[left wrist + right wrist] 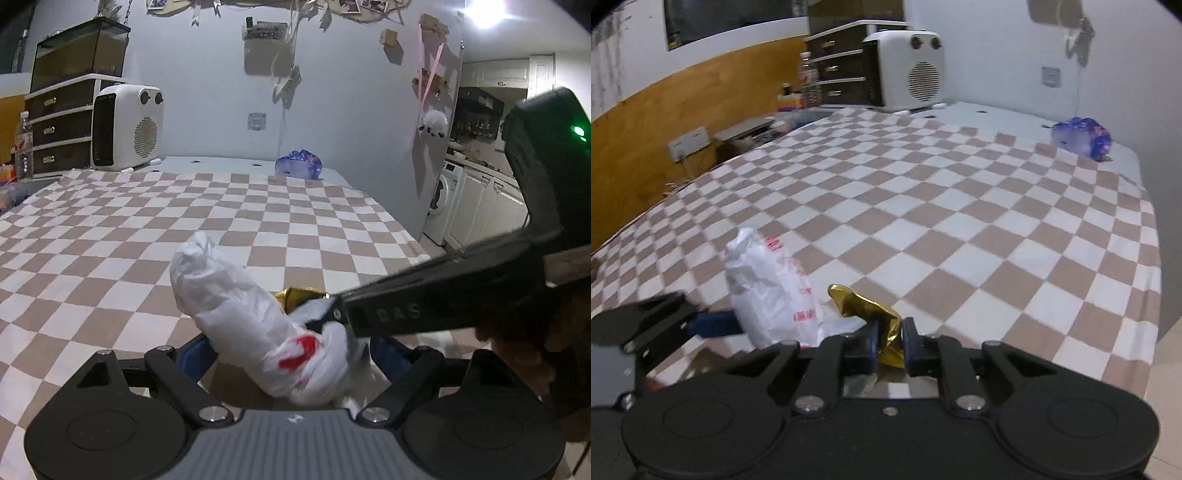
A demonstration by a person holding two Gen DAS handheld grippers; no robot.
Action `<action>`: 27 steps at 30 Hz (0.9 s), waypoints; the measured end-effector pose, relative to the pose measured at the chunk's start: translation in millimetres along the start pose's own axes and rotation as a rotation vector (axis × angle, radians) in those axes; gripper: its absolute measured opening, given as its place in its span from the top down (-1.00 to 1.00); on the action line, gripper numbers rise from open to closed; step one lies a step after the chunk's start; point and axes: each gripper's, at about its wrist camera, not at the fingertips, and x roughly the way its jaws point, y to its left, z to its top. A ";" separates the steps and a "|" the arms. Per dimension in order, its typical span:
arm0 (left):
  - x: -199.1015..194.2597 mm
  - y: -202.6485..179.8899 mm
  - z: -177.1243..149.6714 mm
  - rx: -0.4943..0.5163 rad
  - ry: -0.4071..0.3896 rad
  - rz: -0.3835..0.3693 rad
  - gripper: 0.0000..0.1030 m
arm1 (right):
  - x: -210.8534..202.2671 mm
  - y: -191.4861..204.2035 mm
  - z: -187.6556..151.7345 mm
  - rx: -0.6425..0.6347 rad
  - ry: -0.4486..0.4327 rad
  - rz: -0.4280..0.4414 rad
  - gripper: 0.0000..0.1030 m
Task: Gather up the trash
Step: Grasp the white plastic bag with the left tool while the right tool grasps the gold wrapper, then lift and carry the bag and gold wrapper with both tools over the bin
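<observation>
Closest to me, my right gripper [889, 338] is clamped on a crumpled gold foil wrapper [866, 308]; the blue pads pinch its lower twist and the rest sticks up and forward past the fingertips. I judge it nearly weightless, crinkly and a bit slick, so a bite low on the bunched part seems safer than one on a loose flap, which could tear or slide out.

Just beside it on my left is the white plastic bag [236, 306] with red print, bunched into a soft upright roll. My left gripper [291, 354] has its blue pads spread wide on either side of the bag's lower end, and I see clear gaps, so it is open around the bag, not squeezing it. Whether the film touches one pad I cannot tell. The bag looks light, limp and slippery; I would close on the thick twisted part near the red print, where layers bunch, not on the thin top.

From the left camera the right gripper [325, 314] crosses in from the right, its tip meeting the bag and foil.

All of it sits over the near edge of the checkered tablecloth [960, 206]. Far across lies a blue patterned packet [1080, 138], possibly more trash. Beyond stands a white fan heater [905, 70] by a set of drawers [838, 70].
</observation>
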 end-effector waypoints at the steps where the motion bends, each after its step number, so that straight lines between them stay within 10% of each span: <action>1: -0.1 0.2 -0.4 -0.005 0.002 -0.010 -0.72 | -2.7 -0.2 -2.0 0.016 0.005 0.022 0.75; 15: -5.4 -11.1 -7.3 -0.017 0.080 -0.041 -0.42 | -42.0 -5.3 -24.9 0.125 0.005 0.001 0.77; 27: -33.8 -17.7 -16.3 -0.082 0.096 0.093 -0.39 | -85.5 -18.0 -53.9 0.186 -0.054 -0.081 0.77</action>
